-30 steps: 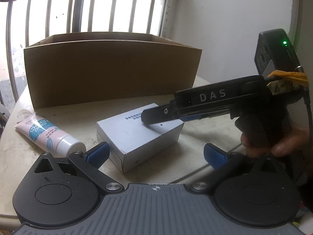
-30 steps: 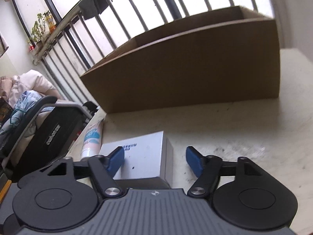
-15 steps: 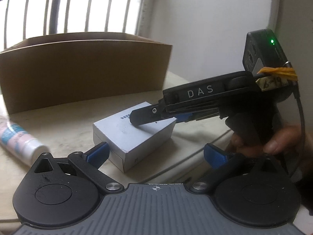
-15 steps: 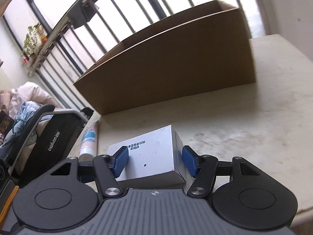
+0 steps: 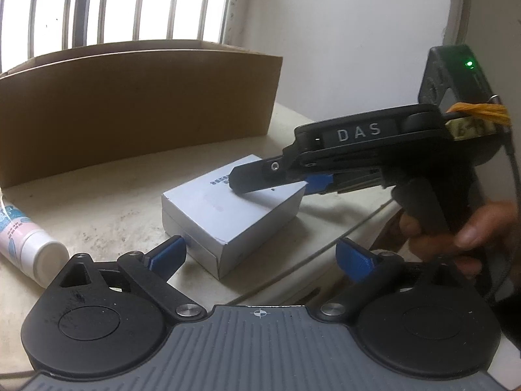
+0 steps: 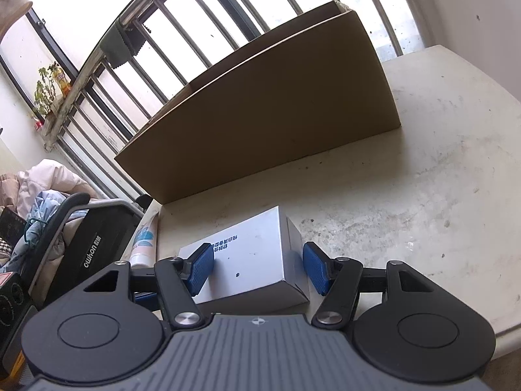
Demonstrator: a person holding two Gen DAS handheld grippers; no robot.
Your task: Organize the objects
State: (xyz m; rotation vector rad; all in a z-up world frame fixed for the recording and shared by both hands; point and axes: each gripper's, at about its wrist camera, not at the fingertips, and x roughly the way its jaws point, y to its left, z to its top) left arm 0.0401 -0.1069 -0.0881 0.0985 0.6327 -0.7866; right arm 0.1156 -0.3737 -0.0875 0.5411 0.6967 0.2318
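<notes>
A small white box (image 5: 228, 211) with blue print lies on the pale table (image 6: 423, 195). My right gripper (image 6: 257, 268) straddles the box (image 6: 254, 260), its blue pads on either side, the left pad touching and the right pad at the box's edge. In the left wrist view the right gripper (image 5: 280, 176) reaches over the box from the right. My left gripper (image 5: 260, 255) is open and empty, just in front of the box's near corner. A white and pink tube (image 5: 22, 241) lies left of the box; it also shows in the right wrist view (image 6: 145, 241).
A large open cardboard box (image 5: 130, 104) stands at the back of the table, also in the right wrist view (image 6: 276, 114). A barred window is behind it. A black bag (image 6: 94, 244) and clothes sit off the table's left edge. The table's front edge is close.
The right gripper's pads have closed in around the white box. The left gripper has swung right, so the tube slid toward the left edge of its view.
</notes>
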